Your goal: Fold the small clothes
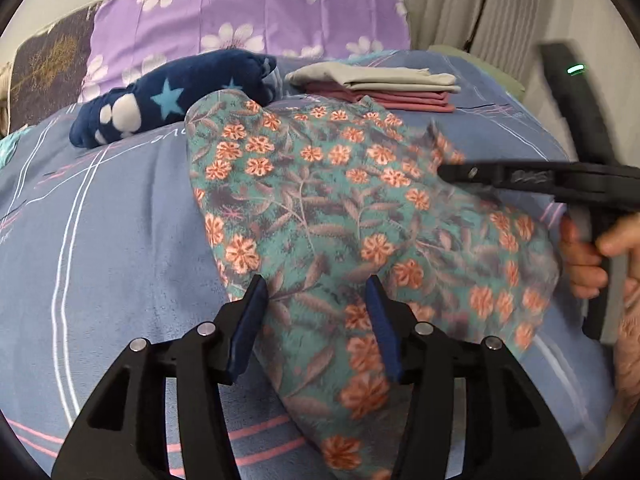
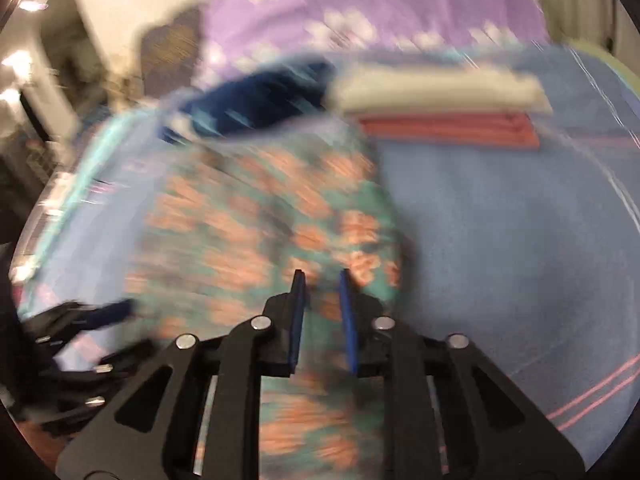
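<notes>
A teal garment with orange flowers point(image 1: 328, 208) lies spread on the blue bedsheet point(image 1: 112, 240). My left gripper point(image 1: 316, 284) is open, its blue pads over the garment's near part. My right gripper point(image 2: 322, 276) is open, low over the garment's right edge point(image 2: 248, 240); that view is blurred by motion. The right gripper also shows from the side in the left wrist view point(image 1: 448, 172), held by a hand at the garment's right side. The left gripper shows at the lower left of the right wrist view point(image 2: 116, 312).
A stack of folded clothes, grey on pink point(image 1: 376, 86), lies at the back right of the bed. A navy star-patterned fleece point(image 1: 172, 96) lies at the back left. A purple flowered pillow point(image 1: 248, 12) stands behind.
</notes>
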`<state>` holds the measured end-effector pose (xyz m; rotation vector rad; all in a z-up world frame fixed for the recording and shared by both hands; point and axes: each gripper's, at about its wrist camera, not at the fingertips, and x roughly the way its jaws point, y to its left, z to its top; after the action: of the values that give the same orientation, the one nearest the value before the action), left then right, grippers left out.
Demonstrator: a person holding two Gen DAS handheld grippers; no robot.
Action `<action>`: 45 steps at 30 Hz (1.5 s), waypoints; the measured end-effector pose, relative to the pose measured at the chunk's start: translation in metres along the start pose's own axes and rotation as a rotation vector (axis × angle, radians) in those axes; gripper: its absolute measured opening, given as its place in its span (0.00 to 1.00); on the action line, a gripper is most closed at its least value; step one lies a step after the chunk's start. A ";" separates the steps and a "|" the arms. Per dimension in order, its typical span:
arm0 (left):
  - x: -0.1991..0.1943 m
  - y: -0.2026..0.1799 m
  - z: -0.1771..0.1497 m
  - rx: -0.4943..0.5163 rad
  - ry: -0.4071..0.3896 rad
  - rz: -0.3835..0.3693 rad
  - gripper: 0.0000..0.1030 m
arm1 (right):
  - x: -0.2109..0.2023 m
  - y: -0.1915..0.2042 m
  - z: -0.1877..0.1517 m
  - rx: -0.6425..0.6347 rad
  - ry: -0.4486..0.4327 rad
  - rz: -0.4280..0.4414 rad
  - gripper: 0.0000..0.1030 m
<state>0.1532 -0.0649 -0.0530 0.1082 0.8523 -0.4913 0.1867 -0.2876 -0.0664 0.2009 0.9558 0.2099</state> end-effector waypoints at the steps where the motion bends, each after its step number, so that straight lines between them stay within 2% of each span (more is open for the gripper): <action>1: -0.002 -0.001 -0.002 0.012 -0.008 0.000 0.53 | -0.002 -0.003 -0.003 -0.004 -0.018 0.019 0.10; 4: -0.004 -0.002 -0.002 0.025 -0.002 -0.001 0.53 | -0.013 0.007 -0.002 -0.057 -0.038 -0.022 0.11; 6: -0.008 -0.001 0.006 0.017 0.001 -0.005 0.53 | -0.023 0.017 0.003 -0.113 -0.066 -0.033 0.18; 8: -0.015 0.002 0.016 0.018 -0.031 -0.008 0.53 | -0.032 0.025 0.014 -0.172 -0.103 -0.049 0.23; 10: -0.018 0.006 0.028 0.027 -0.057 0.016 0.53 | -0.032 0.029 0.032 -0.194 -0.115 -0.062 0.23; 13: -0.008 0.024 0.053 -0.005 -0.067 0.071 0.53 | -0.018 0.021 0.062 -0.160 -0.084 0.021 0.23; 16: 0.010 0.045 0.072 -0.088 -0.065 0.079 0.56 | 0.012 0.020 0.083 -0.124 0.008 0.100 0.18; 18: 0.025 0.052 0.078 -0.100 -0.046 0.069 0.59 | 0.032 0.020 0.088 -0.114 0.045 0.056 0.18; 20: 0.047 0.056 0.077 -0.071 0.006 0.139 0.60 | 0.059 0.016 0.085 -0.132 0.087 -0.105 0.16; 21: 0.059 0.059 0.073 -0.057 0.047 0.180 0.63 | 0.066 0.013 0.083 -0.130 0.087 -0.103 0.12; 22: 0.069 0.063 0.065 -0.069 0.056 0.187 0.72 | 0.066 0.011 0.080 -0.130 0.067 -0.087 0.12; 26: 0.061 0.073 0.063 -0.113 0.029 0.129 0.72 | 0.048 0.015 0.071 -0.176 0.007 -0.085 0.16; 28: 0.057 0.074 0.062 -0.113 0.027 0.129 0.72 | 0.034 0.013 0.068 -0.164 -0.012 -0.078 0.27; 29: 0.053 0.073 0.061 -0.113 0.026 0.126 0.72 | 0.021 0.009 0.064 -0.149 -0.033 -0.068 0.43; 30: 0.048 0.073 0.058 -0.116 0.025 0.116 0.72 | 0.014 0.006 0.063 -0.145 -0.039 -0.057 0.49; 32: 0.037 0.075 0.052 -0.133 0.019 0.080 0.72 | 0.001 -0.003 0.054 -0.140 -0.031 -0.030 0.48; 36: 0.019 0.072 0.038 -0.171 0.020 -0.005 0.73 | -0.012 -0.027 0.024 -0.087 0.053 0.052 0.49; 41: 0.009 0.068 0.020 -0.210 0.049 -0.164 0.77 | -0.023 -0.047 -0.007 0.019 0.128 0.270 0.50; 45: 0.015 0.063 0.014 -0.231 0.061 -0.199 0.77 | -0.021 -0.050 -0.007 0.070 0.159 0.333 0.51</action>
<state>0.2004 -0.0187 -0.0617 -0.1760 0.9792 -0.5738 0.1739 -0.3410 -0.0675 0.4133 1.0852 0.5044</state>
